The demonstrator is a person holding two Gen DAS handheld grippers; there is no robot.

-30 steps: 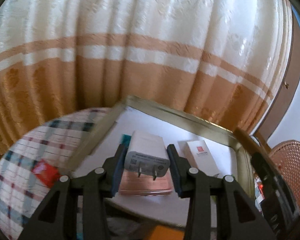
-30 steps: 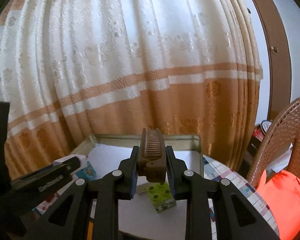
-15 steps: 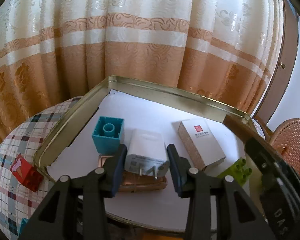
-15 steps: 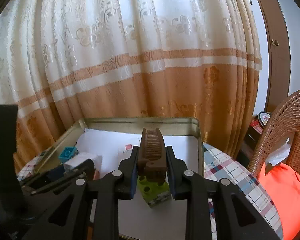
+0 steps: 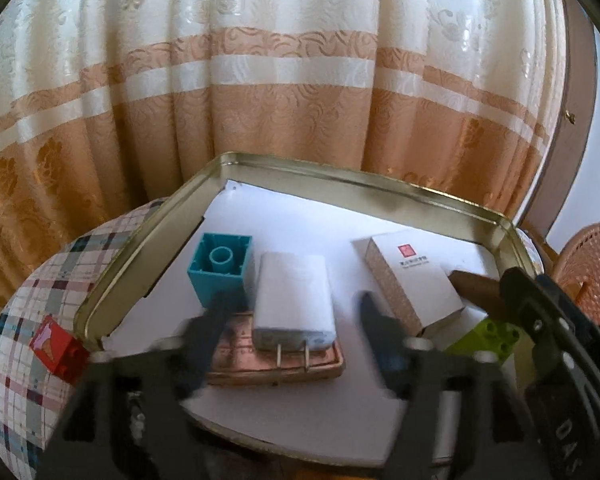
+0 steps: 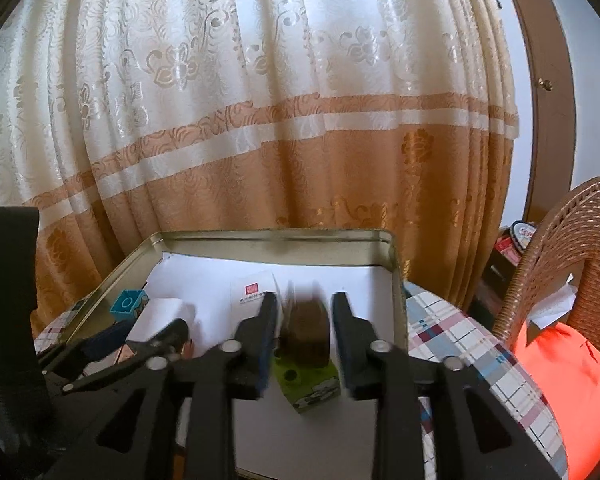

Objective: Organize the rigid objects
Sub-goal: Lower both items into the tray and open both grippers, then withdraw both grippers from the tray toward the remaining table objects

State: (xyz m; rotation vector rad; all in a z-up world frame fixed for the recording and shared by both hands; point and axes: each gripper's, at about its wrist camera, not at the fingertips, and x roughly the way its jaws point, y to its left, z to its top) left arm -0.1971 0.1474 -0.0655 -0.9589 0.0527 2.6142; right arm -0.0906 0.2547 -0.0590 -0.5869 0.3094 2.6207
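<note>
A metal tray (image 5: 148,240) lined with white paper sits on the plaid tablecloth. My left gripper (image 5: 292,312) is open around a white plug adapter (image 5: 294,300) that lies on a copper plate (image 5: 276,368) in the tray. My right gripper (image 6: 304,312) is open; a blurred brown comb (image 6: 304,336) sits between its fingers on a green brick (image 6: 308,380). The comb's tip shows in the left wrist view (image 5: 474,284). A teal brick (image 5: 220,268) and a white box (image 5: 412,280) lie in the tray.
A red brick (image 5: 58,350) lies on the tablecloth (image 5: 32,308) left of the tray. A wicker chair (image 6: 560,248) with an orange cloth (image 6: 564,392) stands to the right. A curtain (image 6: 260,120) hangs close behind the tray.
Both grippers have opened. The left has let go of the plug adapter onto the copper plate. The right has let go of the comb, which has dropped onto the green brick.
</note>
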